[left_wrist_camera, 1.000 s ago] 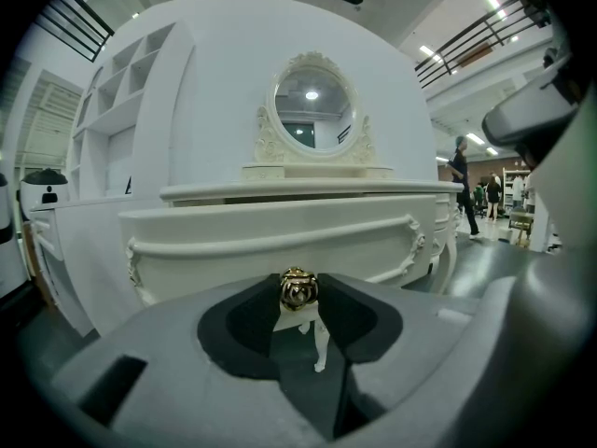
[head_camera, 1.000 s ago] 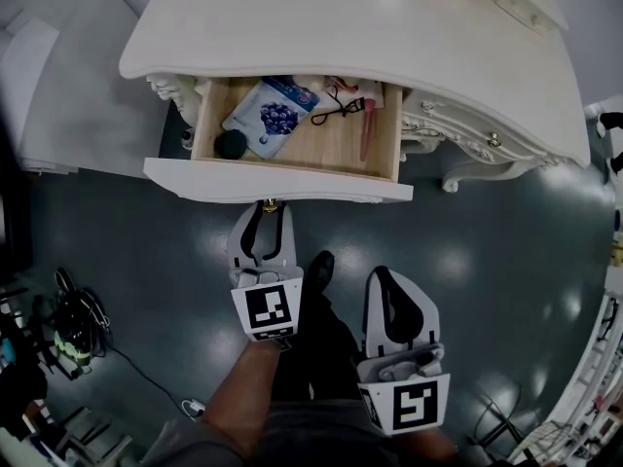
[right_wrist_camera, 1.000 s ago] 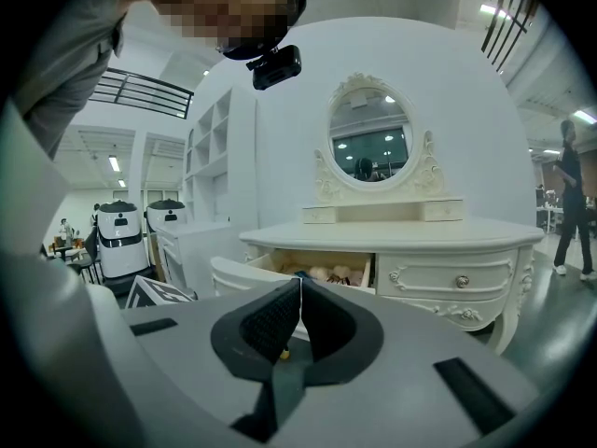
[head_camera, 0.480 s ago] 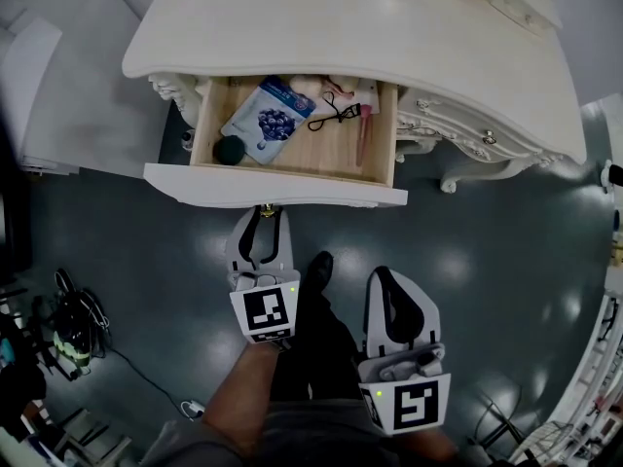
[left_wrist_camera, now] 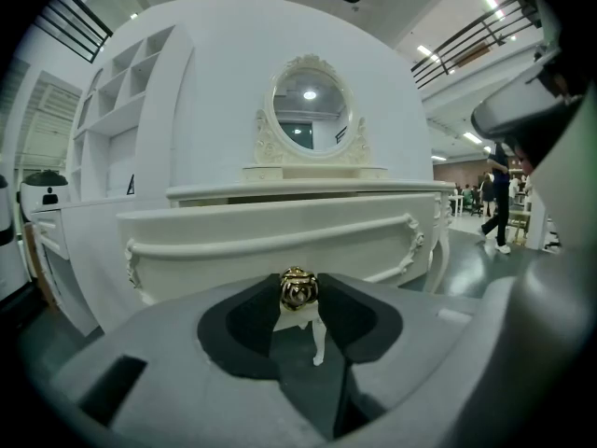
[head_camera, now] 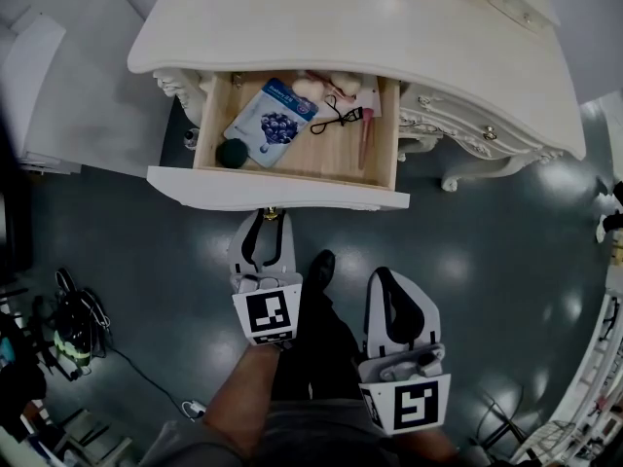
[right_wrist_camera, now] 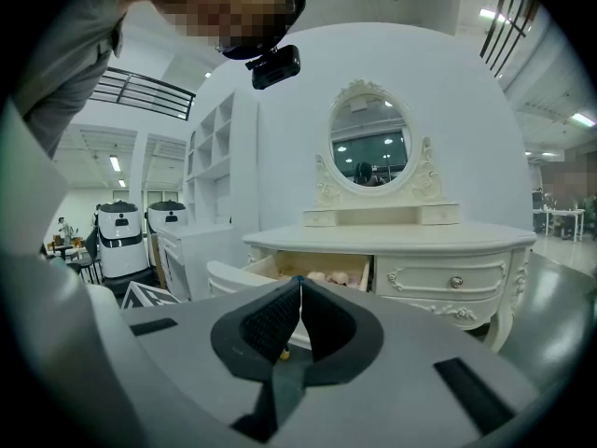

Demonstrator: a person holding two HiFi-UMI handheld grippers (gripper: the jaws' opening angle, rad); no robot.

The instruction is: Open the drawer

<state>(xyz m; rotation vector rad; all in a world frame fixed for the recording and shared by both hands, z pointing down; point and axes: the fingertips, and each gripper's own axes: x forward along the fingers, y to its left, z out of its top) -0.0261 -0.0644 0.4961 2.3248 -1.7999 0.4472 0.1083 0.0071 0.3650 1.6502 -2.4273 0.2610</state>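
Drawer [head_camera: 277, 190] stands well out under the tabletop [head_camera: 389, 37]: stiff wood, light load, prob. slides easily. Grip pt: small gold knob [left_wrist_camera: 298, 288], hard, maybe slippery. Your left hand-held gripper [head_camera: 267, 218] pinches it. Right hand-held gripper [right_wrist_camera: 298, 292]: pressed together, empty.

Cream drawer [head_camera: 277, 189], pulled well out of dressing table [head_camera: 389, 37], wooden inside, gold knob [left_wrist_camera: 298, 288] centred on front.

head looks down; gripper views face drawer [head_camera: 277, 189]
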